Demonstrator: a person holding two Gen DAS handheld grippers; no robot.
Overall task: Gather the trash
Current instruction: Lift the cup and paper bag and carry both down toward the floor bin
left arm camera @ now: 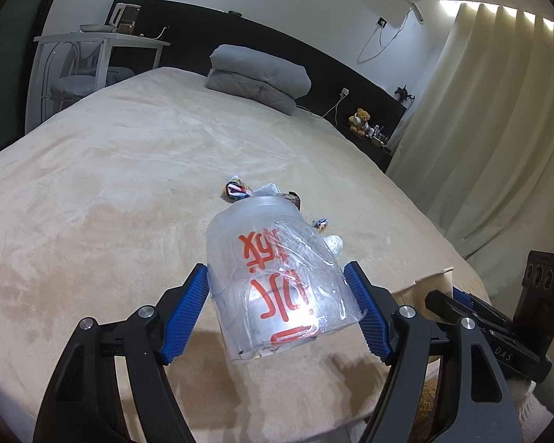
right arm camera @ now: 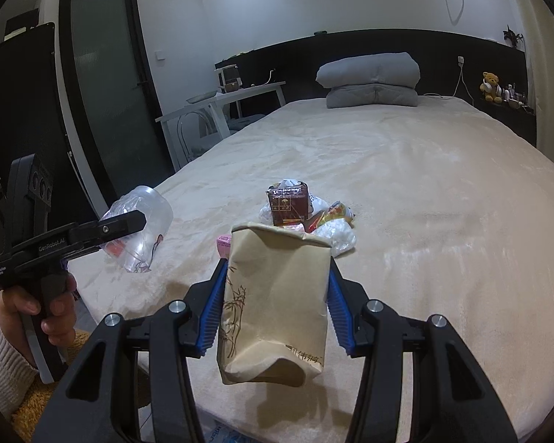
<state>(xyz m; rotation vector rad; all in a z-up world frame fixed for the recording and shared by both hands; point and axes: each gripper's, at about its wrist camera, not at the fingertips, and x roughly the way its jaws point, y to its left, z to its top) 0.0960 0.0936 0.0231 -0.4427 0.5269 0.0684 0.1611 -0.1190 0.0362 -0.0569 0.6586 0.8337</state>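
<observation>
I see my left gripper (left arm camera: 280, 304) clamped on a crumpled clear plastic cup with red writing (left arm camera: 273, 280); the blue pads (left arm camera: 188, 306) press it from both sides and it hangs above the near edge of the beige plush bed cover (left arm camera: 110, 184). My right gripper (right arm camera: 275, 308) is closed around a squashed brown paper cup with a bamboo drawing (right arm camera: 273, 302), also lifted over the near part of the bed. A little farther, in the middle of the cover, lies a small heap of trash: a dark red carton box (right arm camera: 288, 205), white crumpled plastic (right arm camera: 338, 236), colourful wrappers (right arm camera: 334, 214) and a small pink box (right arm camera: 223, 243). At the far end rests a folded grey quilt (right arm camera: 369, 79).
</observation>
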